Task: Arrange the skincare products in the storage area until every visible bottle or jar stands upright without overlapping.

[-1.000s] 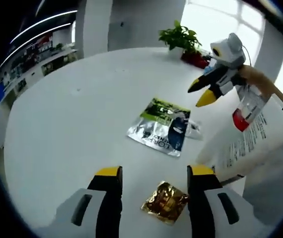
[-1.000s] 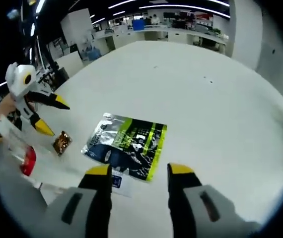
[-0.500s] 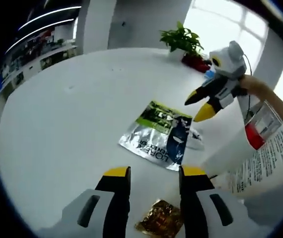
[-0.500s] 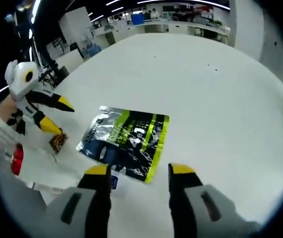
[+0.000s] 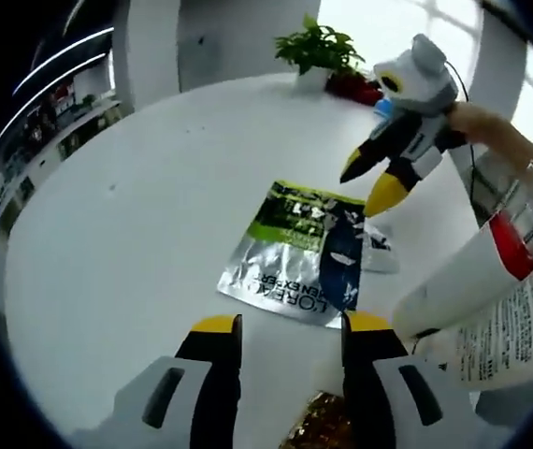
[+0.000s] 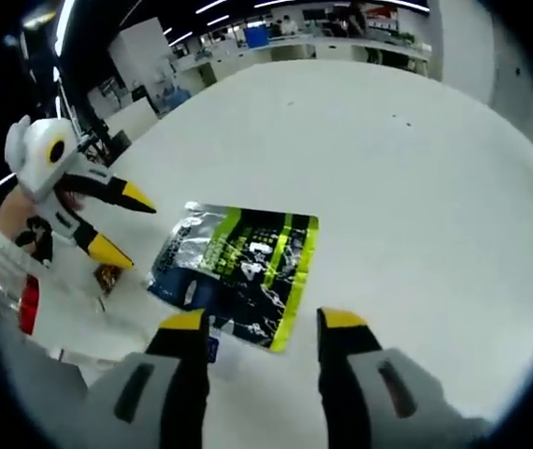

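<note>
Left gripper view: left tool (image 5: 280, 327), jaws apart, empty, over white tabletop (image 5: 136, 206). Foil sachet (image 5: 296, 251) lies flat just ahead; gold packet (image 5: 323, 426) between the jaws; right tool (image 5: 374, 182) beyond; potted plant (image 5: 318, 51) far. Right gripper view: right tool (image 6: 257, 323), jaws apart, empty; sachet (image 6: 238, 262) directly ahead, small white packet (image 6: 212, 344) by left jaw; left tool (image 6: 122, 224) over gold packet (image 6: 108, 277).

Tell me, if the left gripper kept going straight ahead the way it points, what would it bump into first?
Probably the silver-and-green foil sachet lying flat on the white table, just ahead of the open left gripper. Depth is hard to judge.
</note>
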Available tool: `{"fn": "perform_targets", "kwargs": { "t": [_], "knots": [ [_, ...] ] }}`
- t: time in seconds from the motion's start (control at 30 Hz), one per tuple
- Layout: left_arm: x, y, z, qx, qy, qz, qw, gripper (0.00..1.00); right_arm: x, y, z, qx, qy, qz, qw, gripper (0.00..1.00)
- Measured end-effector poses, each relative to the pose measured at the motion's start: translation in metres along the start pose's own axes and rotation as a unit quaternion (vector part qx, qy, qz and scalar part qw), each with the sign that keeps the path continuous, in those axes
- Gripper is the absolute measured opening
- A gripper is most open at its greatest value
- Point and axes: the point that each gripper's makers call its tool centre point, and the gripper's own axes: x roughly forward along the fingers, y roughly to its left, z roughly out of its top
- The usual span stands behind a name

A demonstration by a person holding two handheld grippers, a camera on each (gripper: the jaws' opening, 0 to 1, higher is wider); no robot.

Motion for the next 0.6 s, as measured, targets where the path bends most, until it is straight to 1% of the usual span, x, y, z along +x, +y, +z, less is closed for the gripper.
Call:
{"fn": "perform_targets", "kwargs": {
  "t": [0.13,0.3,0.43,0.6],
  "knots": [
    [0.007,-0.002,-0.002,0.012,0.012,-0.003,0.9998,0.40,0.002,0.000,-0.001,0.009,-0.002,0.008,0.9999,0.47],
    [0.010,-0.003,0.001,0.028,0.013,-0.003,0.9995,0.40,0.004,0.002,0.001,0.024,-0.016,0.020,0.9994,0.46],
    [0.013,-0.002,0.003,0.037,0.012,-0.004,0.9992,0.39,0.006,0.002,0.001,0.026,-0.014,0.024,0.9993,0.46],
    [0.018,-0.001,0.001,0.040,0.020,-0.006,0.9990,0.38,0.008,0.003,0.001,0.028,-0.013,0.029,0.9991,0.46]
  ]
}}
